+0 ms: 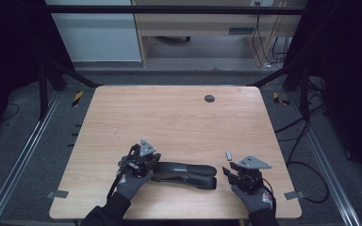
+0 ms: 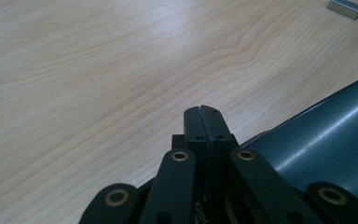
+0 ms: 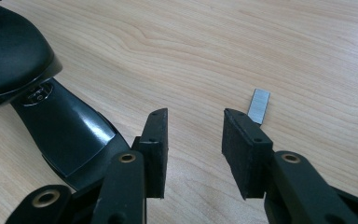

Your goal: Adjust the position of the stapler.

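Note:
A black stapler lies on its side near the front of the wooden table. My left gripper rests at the stapler's left end, jaws pressed together with nothing between them. In the left gripper view the shut fingertips sit just left of the stapler's glossy body. My right gripper stands open just off the stapler's right end. Its jaws frame bare wood, with the stapler to their left. A small metal strip of staples lies just beyond the right jaw.
A round dark cable hole sits near the table's far edge. Black frame posts and loose cables stand on the floor at both sides. Bare wood stretches from the stapler to the back of the table.

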{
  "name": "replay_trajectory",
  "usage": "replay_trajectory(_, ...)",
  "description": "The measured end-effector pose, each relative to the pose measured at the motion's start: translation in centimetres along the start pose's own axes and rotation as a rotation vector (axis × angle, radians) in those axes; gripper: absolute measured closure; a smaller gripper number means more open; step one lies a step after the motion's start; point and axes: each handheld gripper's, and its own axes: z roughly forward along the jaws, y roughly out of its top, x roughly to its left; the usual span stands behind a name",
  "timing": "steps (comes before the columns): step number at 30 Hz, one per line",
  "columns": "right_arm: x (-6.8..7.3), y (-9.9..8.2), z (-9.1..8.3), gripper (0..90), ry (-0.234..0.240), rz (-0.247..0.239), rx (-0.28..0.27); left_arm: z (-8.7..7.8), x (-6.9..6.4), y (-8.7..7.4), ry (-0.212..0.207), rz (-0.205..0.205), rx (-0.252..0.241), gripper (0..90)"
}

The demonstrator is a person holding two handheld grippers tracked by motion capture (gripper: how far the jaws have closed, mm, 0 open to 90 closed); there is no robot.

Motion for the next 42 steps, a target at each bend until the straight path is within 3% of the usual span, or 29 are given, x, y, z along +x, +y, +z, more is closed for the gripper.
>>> replay_trajectory(11,0.1,0.1,-0.3,57.1,0.01,0.027,-0.01,-1.0,-0.5,-0.7,0.014,0.02,0.001,90.0)
replay_trajectory(19,-0.1,0.1,-0.3,55.1,0.013,0.02,-0.016,-1.5,-0.8,-1.0,0.012,0.034,0.002,90.0)
replay_trajectory(21,-0.1,0.1,-0.2,54.6,0.01,0.0,-0.021,-1.6,-1.0,-1.2,0.014,0.043,0.003,90.0)
replay_trajectory(25,0.0,0.1,-0.1,56.1,0.049,0.028,0.024,-1.9,-1.2,-1.4,0.019,0.05,-0.002,90.0)
replay_trajectory(30,0.0,0.2,-0.2,56.4,0.033,0.022,0.014,-1.9,-1.1,-1.5,0.014,0.052,-0.004,90.0)
replay_trajectory(39,-0.5,0.3,-0.7,52.4,-0.004,0.037,0.005,-3.4,-0.4,-1.1,0.046,0.048,-0.066,80.1)
replay_trajectory(42,-0.6,0.4,-0.9,53.2,-0.006,0.04,0.009,-3.8,-0.4,-1.1,0.056,0.064,-0.08,71.6)
